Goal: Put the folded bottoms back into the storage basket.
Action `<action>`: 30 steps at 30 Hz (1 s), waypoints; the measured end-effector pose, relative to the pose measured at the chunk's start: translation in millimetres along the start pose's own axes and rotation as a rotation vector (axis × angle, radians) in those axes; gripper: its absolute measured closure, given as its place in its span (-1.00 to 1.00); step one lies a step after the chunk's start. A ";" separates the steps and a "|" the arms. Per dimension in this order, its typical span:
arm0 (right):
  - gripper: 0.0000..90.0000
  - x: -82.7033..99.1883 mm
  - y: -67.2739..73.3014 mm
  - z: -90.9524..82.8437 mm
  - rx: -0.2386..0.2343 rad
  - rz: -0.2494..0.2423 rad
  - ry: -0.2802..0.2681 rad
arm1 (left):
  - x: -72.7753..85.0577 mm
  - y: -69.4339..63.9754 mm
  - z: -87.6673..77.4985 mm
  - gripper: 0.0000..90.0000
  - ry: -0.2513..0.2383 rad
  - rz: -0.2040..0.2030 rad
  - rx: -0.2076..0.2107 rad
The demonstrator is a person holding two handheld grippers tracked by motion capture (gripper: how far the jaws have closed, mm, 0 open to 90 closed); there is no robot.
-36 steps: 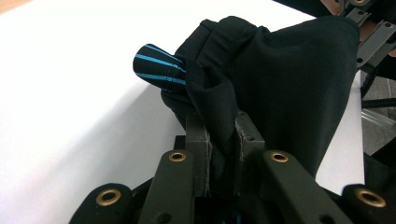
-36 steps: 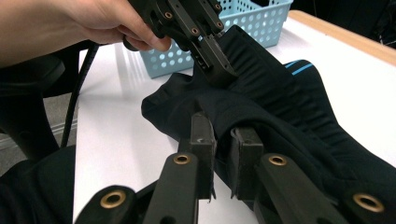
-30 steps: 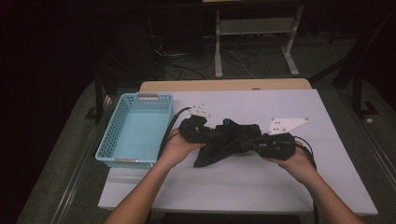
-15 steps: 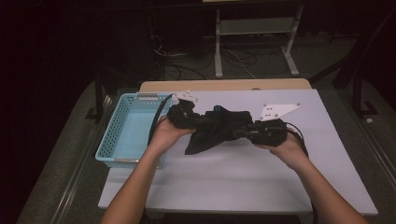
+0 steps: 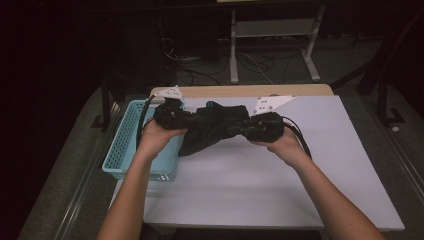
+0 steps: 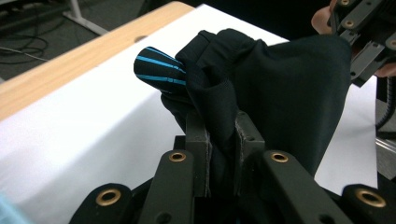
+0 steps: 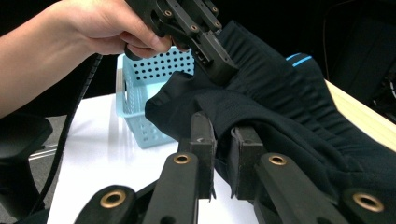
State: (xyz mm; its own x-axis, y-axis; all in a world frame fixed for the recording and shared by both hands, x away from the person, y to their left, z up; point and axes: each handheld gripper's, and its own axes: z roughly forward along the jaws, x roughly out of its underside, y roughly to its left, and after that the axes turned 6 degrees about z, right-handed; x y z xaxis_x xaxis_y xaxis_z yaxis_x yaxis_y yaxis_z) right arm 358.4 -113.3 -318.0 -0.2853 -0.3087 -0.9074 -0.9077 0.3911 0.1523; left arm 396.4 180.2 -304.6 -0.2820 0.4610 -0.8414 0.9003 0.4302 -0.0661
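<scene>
Since the earlier frame both grippers and the garment have shifted left and lifted toward the basket [image 5: 125, 150]. The black garment [image 5: 212, 127] now hangs stretched between them above the white table [image 5: 280, 185], its long axis running left to right, its left end at the basket's right rim. It is dark, bunched fabric with blue stripes at the far edge. Left gripper [image 5: 187, 122] and right gripper [image 5: 237, 130] are each clamped on the cloth.

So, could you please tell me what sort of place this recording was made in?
Probably a lab or workshop recording station, not a home: a white-topped table on a dim floor, loose cables trailing behind it, and a bare metal stand beyond.
</scene>
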 end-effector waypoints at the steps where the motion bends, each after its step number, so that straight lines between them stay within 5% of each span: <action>1: 0.80 0.0 0.0 0.0 0.000 0.000 0.000 | 0.8 1.8 -4.4 0.77 -0.005 -0.001 -0.007; 16: 0.80 -37.6 5.6 58.2 -0.059 -0.034 0.031 | 26.5 31.6 -67.7 0.77 -0.043 -0.064 -0.153; 30: 0.80 -48.7 10.5 115.2 -0.096 -0.033 0.080 | 55.3 55.6 -101.2 0.77 -0.045 -0.123 -0.258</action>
State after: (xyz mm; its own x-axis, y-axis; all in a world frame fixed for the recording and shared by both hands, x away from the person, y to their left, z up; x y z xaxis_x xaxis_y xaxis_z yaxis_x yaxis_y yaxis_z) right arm 398.3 5.7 -317.4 -0.2754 -0.3898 -0.8787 -0.9411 0.2958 0.1638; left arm 397.3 308.1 -300.6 -0.3635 0.3606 -0.8590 0.7445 0.6667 -0.0351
